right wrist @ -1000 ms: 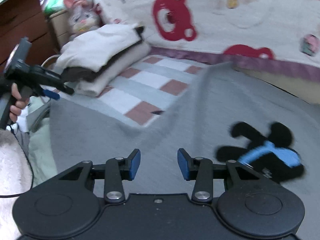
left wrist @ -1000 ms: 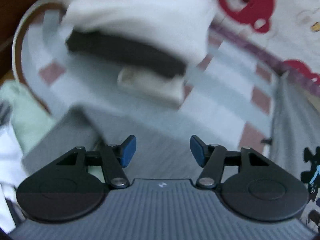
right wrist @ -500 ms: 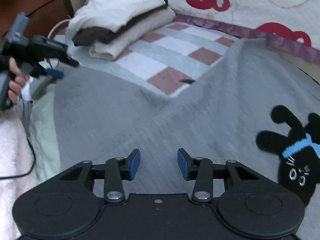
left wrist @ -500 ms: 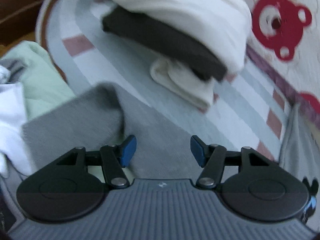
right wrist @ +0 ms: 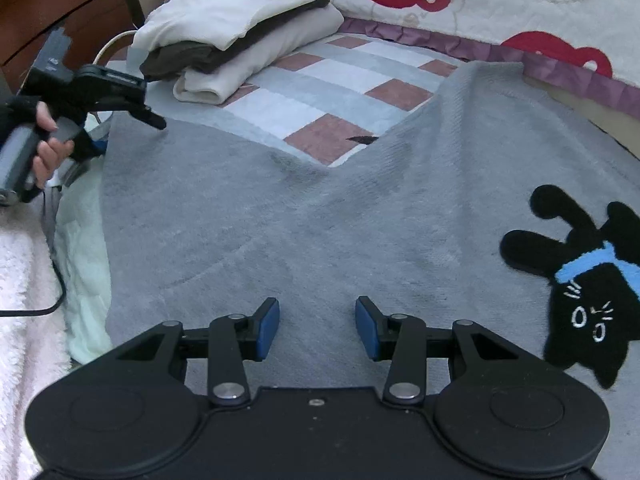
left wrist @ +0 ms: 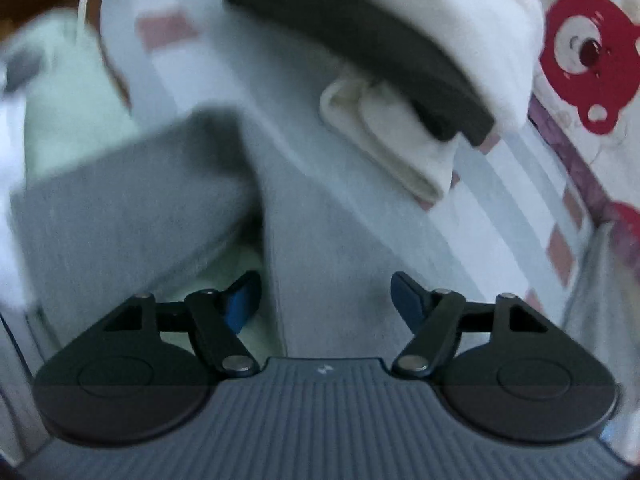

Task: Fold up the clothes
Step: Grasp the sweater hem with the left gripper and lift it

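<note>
Grey garment spread flat, its folding not yet begun; earlier pieces already stacked.

Left wrist view: the left gripper [left wrist: 325,300] is seen with its jaws parted and nothing between them, poised over an edge of the grey sweater [left wrist: 132,216], where a sleeve appears to branch off; motion blur obscures the detail. A folded stack of clothes [left wrist: 400,52] is seen beyond, on the checked blanket [left wrist: 500,200].

Right wrist view: the right gripper [right wrist: 317,328] is likewise held apart and empty above the grey sweater [right wrist: 304,224], which lies spread with its black cat motif [right wrist: 580,280] face up. The finished stack [right wrist: 240,28] is judged done; this sweater remains to be folded entirely.
</note>
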A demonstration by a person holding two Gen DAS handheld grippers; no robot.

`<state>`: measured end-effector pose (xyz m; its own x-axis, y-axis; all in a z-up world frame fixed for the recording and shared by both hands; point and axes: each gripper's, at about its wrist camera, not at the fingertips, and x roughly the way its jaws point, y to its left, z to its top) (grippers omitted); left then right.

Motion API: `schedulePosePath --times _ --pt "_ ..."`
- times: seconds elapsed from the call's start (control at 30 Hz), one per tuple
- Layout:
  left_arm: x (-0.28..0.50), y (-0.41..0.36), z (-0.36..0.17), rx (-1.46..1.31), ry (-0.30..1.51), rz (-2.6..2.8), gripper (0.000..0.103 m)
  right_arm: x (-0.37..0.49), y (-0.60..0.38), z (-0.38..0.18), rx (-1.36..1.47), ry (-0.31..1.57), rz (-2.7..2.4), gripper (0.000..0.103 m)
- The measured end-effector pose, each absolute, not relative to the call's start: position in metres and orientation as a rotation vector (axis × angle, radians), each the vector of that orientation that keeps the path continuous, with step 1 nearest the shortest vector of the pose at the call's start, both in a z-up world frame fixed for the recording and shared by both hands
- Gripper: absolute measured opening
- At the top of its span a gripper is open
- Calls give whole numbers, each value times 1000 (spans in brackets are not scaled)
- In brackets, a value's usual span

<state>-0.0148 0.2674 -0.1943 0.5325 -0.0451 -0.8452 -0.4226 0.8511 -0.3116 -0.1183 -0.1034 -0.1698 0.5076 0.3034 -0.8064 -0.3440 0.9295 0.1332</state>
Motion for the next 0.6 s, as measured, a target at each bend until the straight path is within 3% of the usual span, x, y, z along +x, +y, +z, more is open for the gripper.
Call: schedulePosePath --times 0.03,0.07,0.1,0.27,0.37,0.53,0.6 --pt "-13 269 -193 -519 972 260 51 -118 -102 -170 -44 962 394 48" --pt "-9 272 -194 -524 965 278 27 -118 -102 -170 -38 961 401 48" --pt "-5 275 -197 -537 968 284 20 -119 -103 -169 -19 960 412 48" --pt "1 279 -202 -591 940 283 18 -113 -125 -165 294 958 479 48" --pt "-7 274 -187 -531 861 255 13 -113 -126 -163 244 951 432 48" --pt "-49 269 -125 -303 597 333 13 -117 -146 -146 218 901 354 48" --pt "-55 272 -123 -311 604 350 13 -117 -163 -142 212 888 298 48"
